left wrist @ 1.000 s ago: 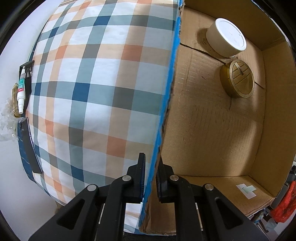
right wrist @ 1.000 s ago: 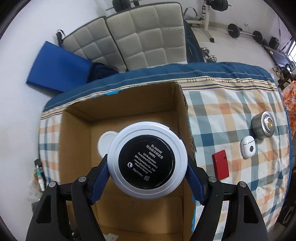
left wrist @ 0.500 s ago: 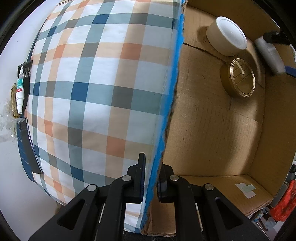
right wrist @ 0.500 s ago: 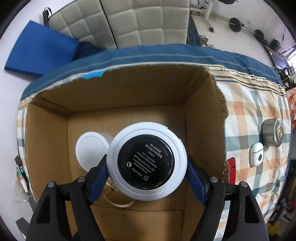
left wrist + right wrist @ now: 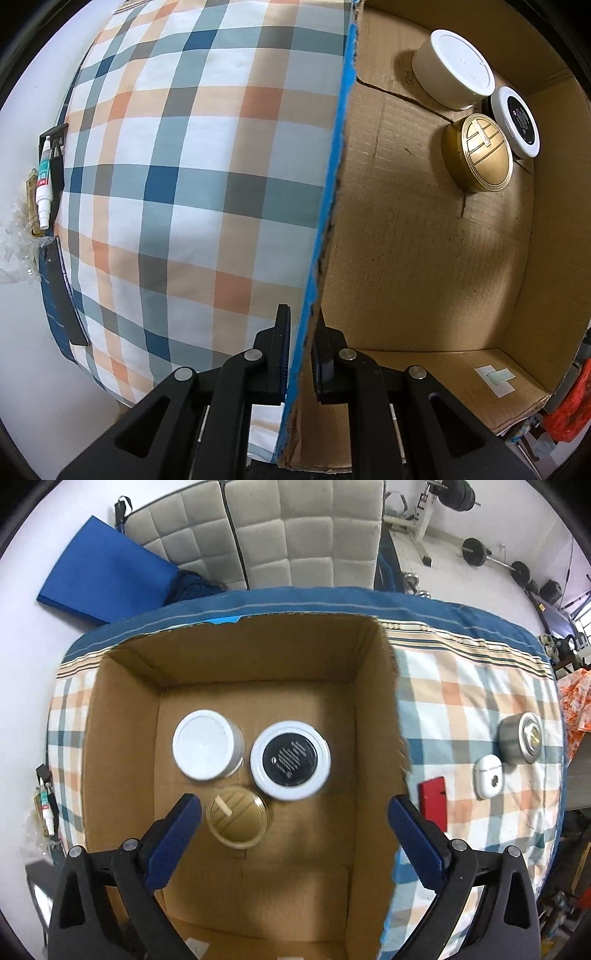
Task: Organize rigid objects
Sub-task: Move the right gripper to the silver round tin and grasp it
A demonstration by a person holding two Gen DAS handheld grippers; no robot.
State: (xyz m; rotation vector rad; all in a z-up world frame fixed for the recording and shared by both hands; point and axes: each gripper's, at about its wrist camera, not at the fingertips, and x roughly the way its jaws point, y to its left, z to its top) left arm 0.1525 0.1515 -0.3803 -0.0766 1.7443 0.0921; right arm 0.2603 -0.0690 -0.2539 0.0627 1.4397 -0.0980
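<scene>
My right gripper (image 5: 293,814) has just let go; its fingers now spread wide, empty, above the box (image 5: 373,716). The black-faced jar (image 5: 290,760) sits ahead of them on the box floor, beside the white tub (image 5: 207,749), seemingly touching the gold tin (image 5: 238,818). My left gripper (image 5: 299,354) still pinches the box wall. Three items wait outside, right of my fingers.

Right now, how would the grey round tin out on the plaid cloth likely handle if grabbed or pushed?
The grey round tin looks rigid, probably metal, so it should not flex. It lies flat and squat, so tipping seems unlikely. Its smooth curved wall might slip in the right claw, and the soft plaid cloth would likely bunch under a push.
</scene>
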